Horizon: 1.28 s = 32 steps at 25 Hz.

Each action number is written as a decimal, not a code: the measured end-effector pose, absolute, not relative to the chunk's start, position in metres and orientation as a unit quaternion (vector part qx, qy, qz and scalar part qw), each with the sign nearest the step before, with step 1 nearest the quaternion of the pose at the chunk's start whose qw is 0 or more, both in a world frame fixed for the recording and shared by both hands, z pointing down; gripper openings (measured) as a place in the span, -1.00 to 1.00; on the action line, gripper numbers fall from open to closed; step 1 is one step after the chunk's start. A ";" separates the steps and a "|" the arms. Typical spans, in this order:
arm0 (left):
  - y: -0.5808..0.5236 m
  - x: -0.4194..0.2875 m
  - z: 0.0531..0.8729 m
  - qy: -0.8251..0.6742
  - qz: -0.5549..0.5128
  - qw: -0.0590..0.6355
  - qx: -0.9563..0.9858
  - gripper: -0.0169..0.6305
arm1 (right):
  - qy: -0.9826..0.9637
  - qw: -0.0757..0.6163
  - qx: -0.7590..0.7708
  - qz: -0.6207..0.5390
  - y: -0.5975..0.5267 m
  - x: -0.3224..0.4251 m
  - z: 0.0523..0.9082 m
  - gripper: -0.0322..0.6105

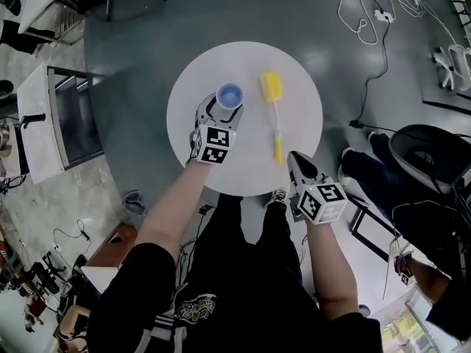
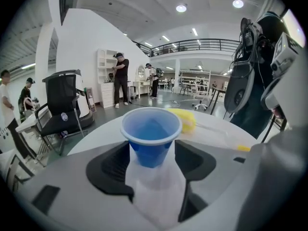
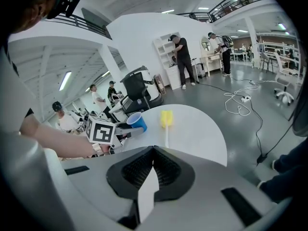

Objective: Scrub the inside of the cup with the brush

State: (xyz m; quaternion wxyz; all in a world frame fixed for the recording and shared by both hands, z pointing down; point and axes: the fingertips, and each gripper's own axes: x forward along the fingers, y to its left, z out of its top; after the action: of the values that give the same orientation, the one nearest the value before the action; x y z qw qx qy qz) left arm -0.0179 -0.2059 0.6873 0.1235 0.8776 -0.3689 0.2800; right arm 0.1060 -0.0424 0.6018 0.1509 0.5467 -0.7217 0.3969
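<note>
Head view: noted one round white table point(image 1: 294, 72) bearing one blue cup point(image 1: 229, 95), upright and mouth up on the left half. Also one brush point(image 1: 273, 112) lying flat just right of the cup and apart from it, yellow sponge head away from the person, yellow grip end toward the near edge. Counted two grippers: left gripper point(image 1: 218, 111) at the cup, and right gripper point(image 1: 296, 157) over the near table edge, near the brush's grip end but not touching it. Left gripper view: found the jaws spread wide with the cup standing between them and a gap to the pad on each side, so nothing pinched yet. Saw nothing inside the cup. Judged the cup thin plastic, very light, easy to tip or crush. Best taken at the lower to middle wall with a gentle squeeze, leaving the mouth free for the brush. Right gripper view: found the jaws pressed together with nothing between them. Saw cup and brush small beyond the jaws, the brush with a thin white stem, probably stiff plastic, though too small to be sure. Judged the brush light, with a soft head and a slim stem apt to roll in the pads. Best taken at the yellow grip end, nearest this gripper.
</note>
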 end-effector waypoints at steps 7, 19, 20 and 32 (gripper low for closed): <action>-0.218 -0.016 0.692 -0.370 0.280 0.118 0.878 -0.07 | -0.720 0.160 0.546 0.397 -0.052 0.108 0.612 -0.83; -0.205 -0.021 0.673 -0.363 0.265 0.110 0.887 -0.10 | -0.721 0.227 0.543 0.365 -0.087 0.105 0.650 -0.81; -0.203 -0.022 0.671 -0.362 0.265 0.109 0.887 -0.10 | -0.719 0.236 0.543 0.365 -0.090 0.105 0.655 -0.71; -0.176 -0.049 0.642 -0.369 0.261 0.125 0.883 -0.11 | -0.698 0.296 0.536 0.371 -0.116 0.103 0.696 -0.62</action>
State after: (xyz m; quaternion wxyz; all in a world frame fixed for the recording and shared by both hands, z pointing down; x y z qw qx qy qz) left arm -0.0488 -0.1764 0.6422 0.1253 0.8832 -0.3687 0.2614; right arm 0.1030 -0.1160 0.6958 0.2959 0.5364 -0.6980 0.3708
